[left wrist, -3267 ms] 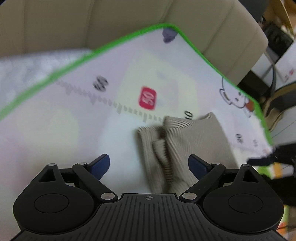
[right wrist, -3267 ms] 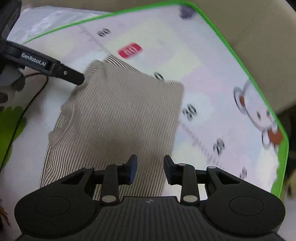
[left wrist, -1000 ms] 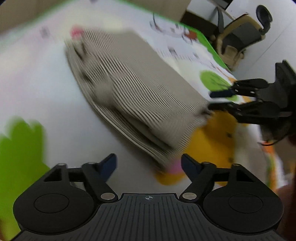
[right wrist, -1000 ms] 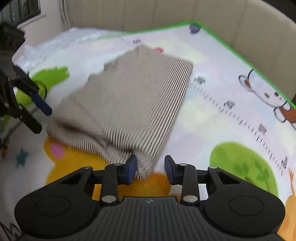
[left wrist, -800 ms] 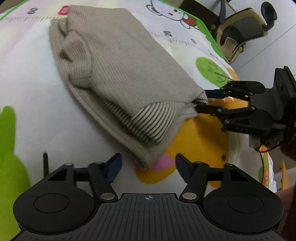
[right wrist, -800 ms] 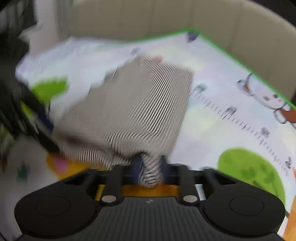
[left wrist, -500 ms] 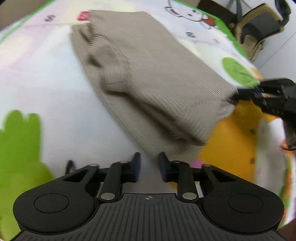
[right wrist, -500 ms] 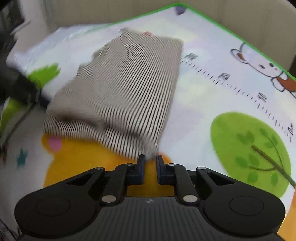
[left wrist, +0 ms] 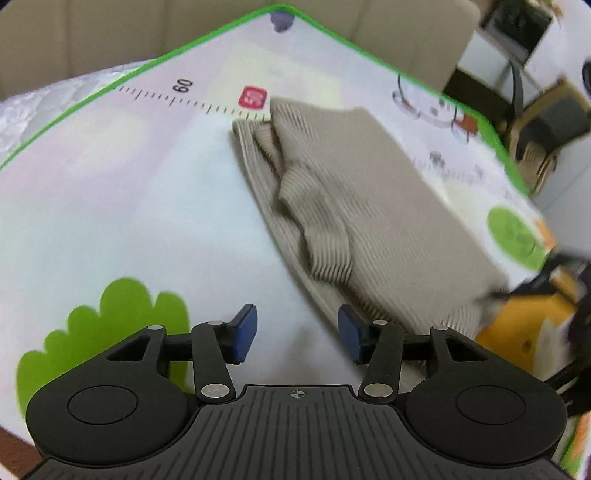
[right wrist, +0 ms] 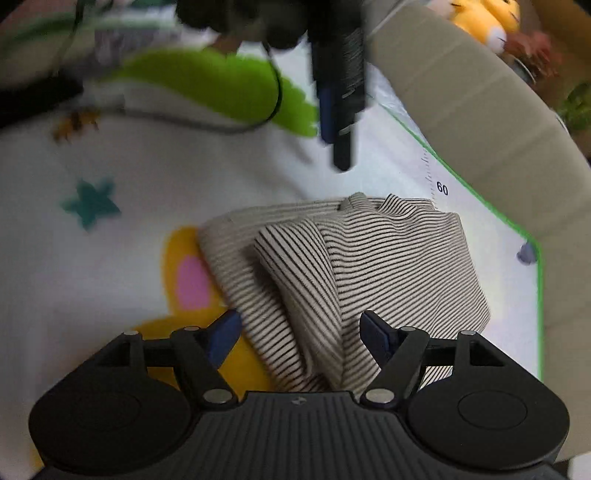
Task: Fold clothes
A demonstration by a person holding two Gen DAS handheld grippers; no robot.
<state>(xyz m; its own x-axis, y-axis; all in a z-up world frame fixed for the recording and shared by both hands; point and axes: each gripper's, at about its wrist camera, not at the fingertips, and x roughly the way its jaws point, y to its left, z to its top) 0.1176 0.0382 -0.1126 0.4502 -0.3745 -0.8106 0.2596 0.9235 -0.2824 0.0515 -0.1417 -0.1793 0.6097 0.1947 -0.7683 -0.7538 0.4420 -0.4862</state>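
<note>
A folded beige ribbed garment with thin dark stripes [left wrist: 384,206] lies on the play mat [left wrist: 122,192]. My left gripper [left wrist: 295,332] hovers at its near left edge. Its jaws are opening, with only white mat between the blue pads, and the right pad [left wrist: 349,334] is just beside the garment's hem. In the right wrist view the garment [right wrist: 399,254] shows a folded sleeve strip on top. My right gripper [right wrist: 299,330] hangs over its near end with jaws opening; cloth lies between them, but the pads do not press it. The left gripper [right wrist: 340,110] appears blurred beyond the garment.
The mat has a green border [left wrist: 207,35] and a printed ruler. Beige padded cushions [right wrist: 480,122] wall it at the back. An office chair [left wrist: 543,122] stands off the mat's far right. A black cable [right wrist: 207,122] trails across the mat. A yellow plush toy [right wrist: 484,18] sits behind the cushion.
Both grippers were shut half a second ago and now stand apart. The right view has rolled round and looks at the garment from its other end. The left view has swung towards the mat's far corner.
</note>
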